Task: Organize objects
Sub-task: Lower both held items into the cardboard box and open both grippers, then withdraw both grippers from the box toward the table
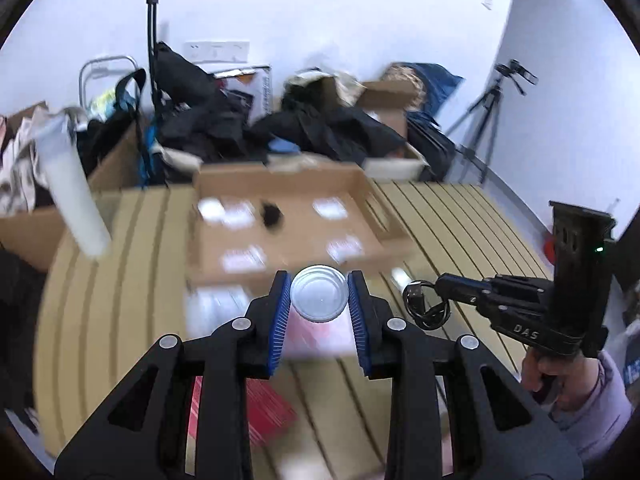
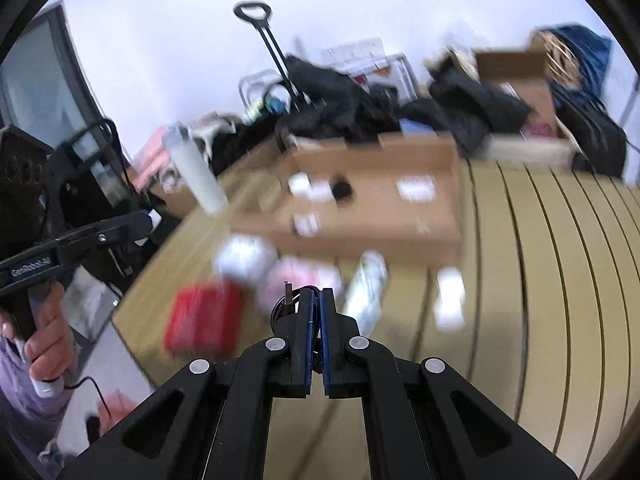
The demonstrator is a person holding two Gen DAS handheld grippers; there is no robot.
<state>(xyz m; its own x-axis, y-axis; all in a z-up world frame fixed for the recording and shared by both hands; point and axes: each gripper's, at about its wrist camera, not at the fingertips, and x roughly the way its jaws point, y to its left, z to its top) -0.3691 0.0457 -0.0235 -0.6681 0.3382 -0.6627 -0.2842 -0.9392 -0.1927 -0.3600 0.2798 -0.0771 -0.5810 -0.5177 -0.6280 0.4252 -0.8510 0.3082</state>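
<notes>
My left gripper [image 1: 319, 280] is shut on a small round white jar [image 1: 318, 298], its blue pads [image 1: 282, 304] pressing both sides and its top facing the camera. It is held above the slatted wooden table [image 1: 460, 216], just in front of a flat cardboard tray [image 1: 288, 220]. My right gripper [image 2: 316, 292] is shut on a coil of black cable [image 2: 286, 304] with a plug sticking up. From the left wrist view the right gripper [image 1: 438, 282] sits to the right, the cable [image 1: 426, 306] hanging at its tip. The left gripper [image 2: 148, 218] shows at the far left of the right wrist view.
The tray [image 2: 380, 208] holds white packets and a small dark object. A red box [image 2: 204, 316], pink and white packets and a white tube [image 2: 196, 172] lie on the table. Bags, boxes and a trolley handle [image 1: 152, 8] crowd the back wall. A tripod [image 1: 492, 120] stands right.
</notes>
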